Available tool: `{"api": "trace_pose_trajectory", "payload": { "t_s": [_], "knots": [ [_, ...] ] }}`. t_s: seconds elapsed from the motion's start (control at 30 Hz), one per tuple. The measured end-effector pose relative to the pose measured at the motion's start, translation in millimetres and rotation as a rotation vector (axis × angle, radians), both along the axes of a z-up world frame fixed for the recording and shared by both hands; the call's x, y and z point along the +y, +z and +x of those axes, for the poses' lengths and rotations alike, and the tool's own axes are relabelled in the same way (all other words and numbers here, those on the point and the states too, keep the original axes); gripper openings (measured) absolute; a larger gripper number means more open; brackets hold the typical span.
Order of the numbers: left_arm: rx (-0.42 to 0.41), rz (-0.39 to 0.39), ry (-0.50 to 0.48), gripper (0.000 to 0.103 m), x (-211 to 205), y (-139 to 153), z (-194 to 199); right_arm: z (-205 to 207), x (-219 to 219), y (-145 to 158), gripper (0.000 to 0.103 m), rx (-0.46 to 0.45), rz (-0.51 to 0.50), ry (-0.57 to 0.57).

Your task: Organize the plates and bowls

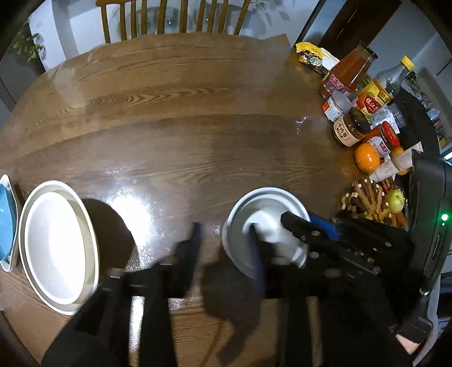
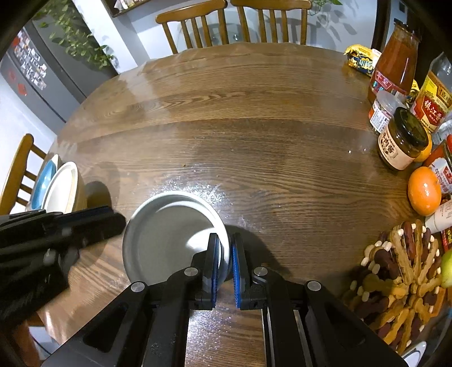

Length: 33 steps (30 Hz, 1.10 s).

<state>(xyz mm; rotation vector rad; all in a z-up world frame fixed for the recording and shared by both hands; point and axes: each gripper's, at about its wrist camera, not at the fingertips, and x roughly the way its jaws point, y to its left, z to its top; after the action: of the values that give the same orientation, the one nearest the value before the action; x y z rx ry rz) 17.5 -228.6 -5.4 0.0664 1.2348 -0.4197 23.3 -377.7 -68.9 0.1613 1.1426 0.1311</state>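
Right gripper (image 2: 225,261) fingers pinched (narrow gap), left gripper (image 1: 226,240) spread

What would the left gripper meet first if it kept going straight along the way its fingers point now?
Probably nothing soon: ahead of the left gripper lies bare wooden table, then the far chair. The grey bowl sits at its right finger; depth is unclear.

Overhead light is glaring off the round wooden desk (image 2: 254,118). Two slatted wooden chairs (image 2: 195,25) are standing at its far edge, another chair (image 2: 17,169) at the left. A leafy vine (image 2: 82,45) is trailing beside a grey fridge (image 2: 36,76).
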Motion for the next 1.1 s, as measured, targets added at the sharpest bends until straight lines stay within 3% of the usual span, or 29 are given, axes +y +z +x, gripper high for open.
{"api": "trace_pose_trajectory", "payload": {
  "t_s": [0.27,0.4,0.47,0.5,0.53,1.1],
  "knots": [
    [0.025,0.040,0.020,0.037,-6.4,-14.6,8.1,-1.1,0.4,0.8,0.009,-0.003,0.000,-0.005],
    [0.058,0.044,0.018,0.026,-7.6,-26.2,12.3,-0.9,-0.9,1.1,0.009,-0.003,0.002,-0.004],
    [0.070,0.030,0.009,0.017,-10.2,-27.9,12.0,-0.9,-1.0,1.1,0.009,-0.003,-0.004,-0.001],
    [0.076,0.024,-0.003,0.007,-12.7,-28.1,11.5,-0.7,-0.8,1.3,0.009,-0.002,-0.005,-0.002],
    [0.077,0.031,-0.014,0.006,-15.9,-28.7,10.7,-0.3,-0.4,1.4,0.009,-0.001,-0.005,-0.003],
    [0.024,0.034,-0.023,0.005,-11.8,-24.5,5.9,-5.3,8.0,6.5,0.009,-0.035,-0.033,0.004]
  ]
}}
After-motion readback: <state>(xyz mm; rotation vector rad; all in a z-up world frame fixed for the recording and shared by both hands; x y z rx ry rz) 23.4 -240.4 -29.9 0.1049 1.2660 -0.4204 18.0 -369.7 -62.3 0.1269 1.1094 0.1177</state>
